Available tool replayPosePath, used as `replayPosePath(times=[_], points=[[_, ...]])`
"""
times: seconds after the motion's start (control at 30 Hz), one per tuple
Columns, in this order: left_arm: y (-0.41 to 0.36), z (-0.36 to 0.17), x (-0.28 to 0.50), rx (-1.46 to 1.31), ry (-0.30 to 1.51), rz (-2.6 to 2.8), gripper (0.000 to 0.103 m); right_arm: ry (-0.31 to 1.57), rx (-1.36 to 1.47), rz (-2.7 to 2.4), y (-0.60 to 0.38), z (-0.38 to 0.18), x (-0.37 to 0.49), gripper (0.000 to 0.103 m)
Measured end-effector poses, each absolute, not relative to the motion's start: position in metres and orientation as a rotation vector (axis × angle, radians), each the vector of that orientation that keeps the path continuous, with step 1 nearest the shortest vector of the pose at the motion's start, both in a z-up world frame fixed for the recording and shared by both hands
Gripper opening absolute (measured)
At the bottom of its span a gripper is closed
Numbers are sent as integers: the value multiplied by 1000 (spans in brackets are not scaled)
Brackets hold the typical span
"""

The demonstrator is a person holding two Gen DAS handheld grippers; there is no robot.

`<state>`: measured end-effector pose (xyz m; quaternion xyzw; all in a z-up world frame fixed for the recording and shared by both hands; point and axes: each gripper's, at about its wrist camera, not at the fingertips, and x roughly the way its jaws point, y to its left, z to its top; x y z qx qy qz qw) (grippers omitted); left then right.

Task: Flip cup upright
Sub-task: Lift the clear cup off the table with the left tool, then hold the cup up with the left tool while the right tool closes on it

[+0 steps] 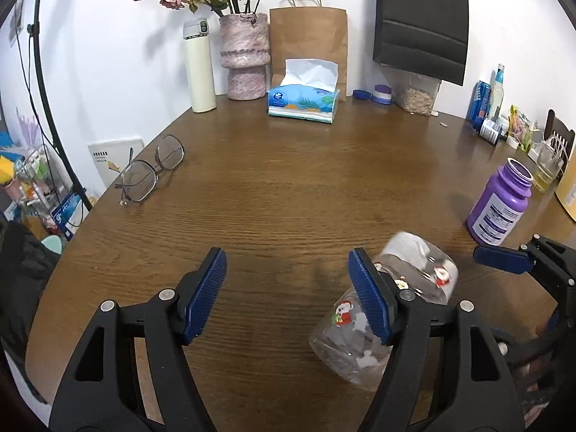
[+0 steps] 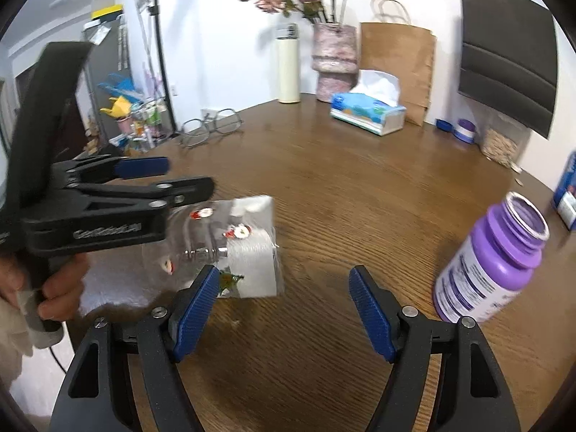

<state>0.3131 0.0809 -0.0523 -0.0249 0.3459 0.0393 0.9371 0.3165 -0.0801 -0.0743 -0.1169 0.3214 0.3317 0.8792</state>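
1. Cup (image 1: 381, 309): clear plastic, Santa prints, lying on its side on the wooden table (image 1: 288, 180), not upright. Blurred in both views.
2. Cup location: near table edge, just right of the left gripper's right finger in the left wrist view; the purple bottle (image 1: 500, 205) stands well apart to its right.
3. Left gripper (image 1: 288, 295): jaws wide open, blue pads (image 1: 207, 295) apart, nothing between them. The right finger overlaps the cup in the picture; cannot tell if it touches it.
4. Right gripper (image 2: 282, 309): jaws wide open, gripping nothing. Its left pad (image 2: 196, 309) sits in front of the cup's (image 2: 230, 248) lower edge; contact unclear.
5. Right wrist view: the left gripper (image 2: 172, 176) comes in from the left, held by a hand (image 2: 57, 288), its black fingers above and over the cup's left part.
6. Left wrist view: the right gripper's blue fingertip (image 1: 500, 257) shows at the right edge, just beside the cup, below the purple bottle.
7. Purple bottle (image 2: 489, 262): upright, lid off, white label.
8. Back of table: tissue box (image 1: 302, 102), cream thermos (image 1: 198, 68), pink vase (image 1: 244, 57) with dried flowers, brown paper bag (image 1: 309, 43).
9. Eyeglasses (image 1: 151, 169) lie at the left table edge.
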Motion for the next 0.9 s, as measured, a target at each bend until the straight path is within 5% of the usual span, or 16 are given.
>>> replayPosePath(times=[0.1,0.17,0.27,0.33,0.47,0.9], points=[[77,-44,308,-85,714,10,77,666,-226,654,-87,-73,314,79],[70,-38,305,-85,700,-56,100,666,-213,649,-93,-73,309,79],[50,-44,310,-15,764,-140,100,672,-198,637,-103,-75,310,79],[36,-57,319,29,847,-200,98,683,-185,619,-114,-77,305,79],[26,-74,332,70,932,-190,63,681,-154,588,-134,-75,298,79],[10,38,323,-99,443,-283,63,579,280,834,-181,25,334,86]])
